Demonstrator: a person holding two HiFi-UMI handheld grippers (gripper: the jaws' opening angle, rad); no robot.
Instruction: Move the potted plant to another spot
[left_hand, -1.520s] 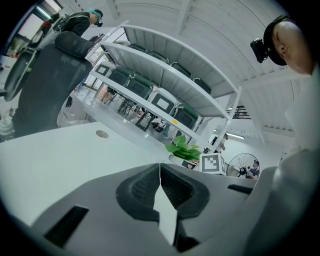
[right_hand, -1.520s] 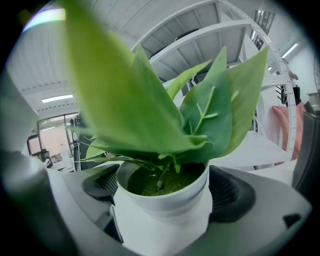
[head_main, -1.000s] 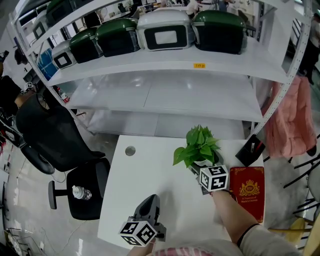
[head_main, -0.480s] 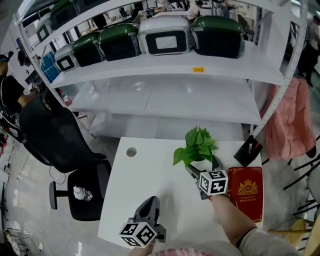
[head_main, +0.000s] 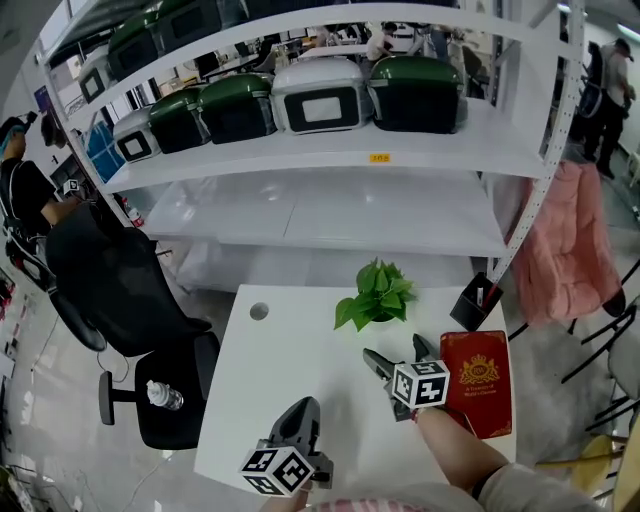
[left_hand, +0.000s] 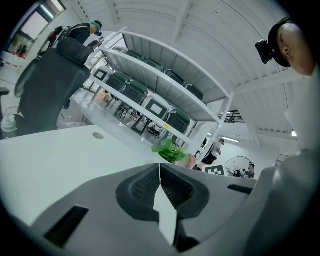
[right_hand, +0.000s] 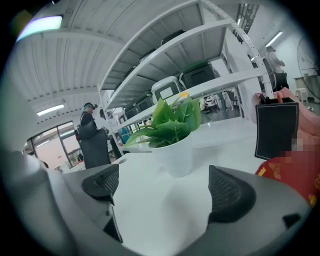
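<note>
From above, the green leafy plant (head_main: 377, 298) hides nearly all of its round white pot under its own leaves. The right gripper view shows that pot (right_hand: 175, 155) whole: smooth, upright, with leaves spilling over the rim. It stands toward the back edge of the white table (head_main: 290, 350), near the black pen holder (head_main: 473, 302) at the corner (contents too small to tell). The right gripper (head_main: 394, 350) sits just short of the pot with its jaws wide apart, holding nothing, beside the red hardcover book (head_main: 477, 380). The left gripper (head_main: 299, 418) is by the table's front edge, the hand behind it lost below the head view. Its jaws are pressed together around nothing.
</note>
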